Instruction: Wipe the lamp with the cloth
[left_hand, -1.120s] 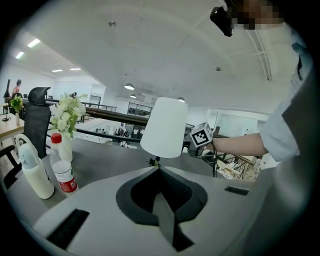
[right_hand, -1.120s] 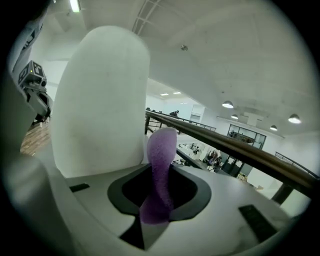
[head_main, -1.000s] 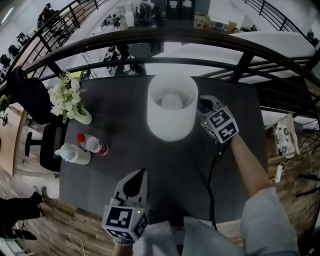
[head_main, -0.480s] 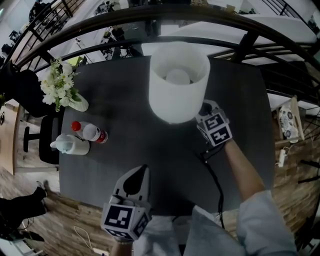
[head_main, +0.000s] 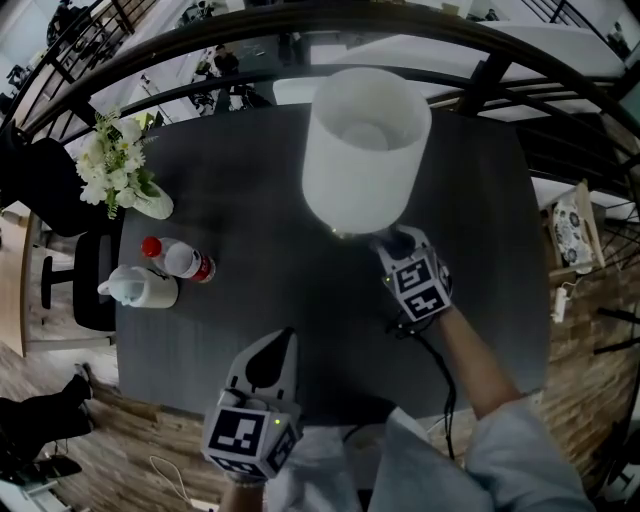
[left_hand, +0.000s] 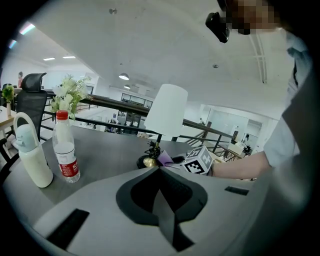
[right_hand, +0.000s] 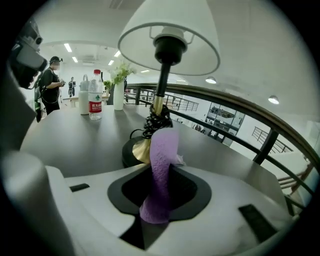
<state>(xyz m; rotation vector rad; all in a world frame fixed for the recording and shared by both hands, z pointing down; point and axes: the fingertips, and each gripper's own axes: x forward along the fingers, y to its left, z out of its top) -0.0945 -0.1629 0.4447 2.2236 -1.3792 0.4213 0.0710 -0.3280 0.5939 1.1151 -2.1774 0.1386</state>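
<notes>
cloth (right_hand: 162, 150): soft, limp; pinched by right gripper (right_hand: 160, 187) jaws.
lamp (head_main: 365, 150): judged top-heavy, shade fragile; best steadied at stem.
left gripper (left_hand: 160, 187): jaws pressed together, empty, lower frame.

purple cloth (right_hand: 161, 165), white lamp shade (head_main: 365, 150), dark grey table (head_main: 250, 200).

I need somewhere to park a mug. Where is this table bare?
Bare: the table middle between the bottles and the lamp, and the right side past the right tongs. Crowded: the left edge with flower vase and bottles, and the lamp base with the cloth.
</notes>
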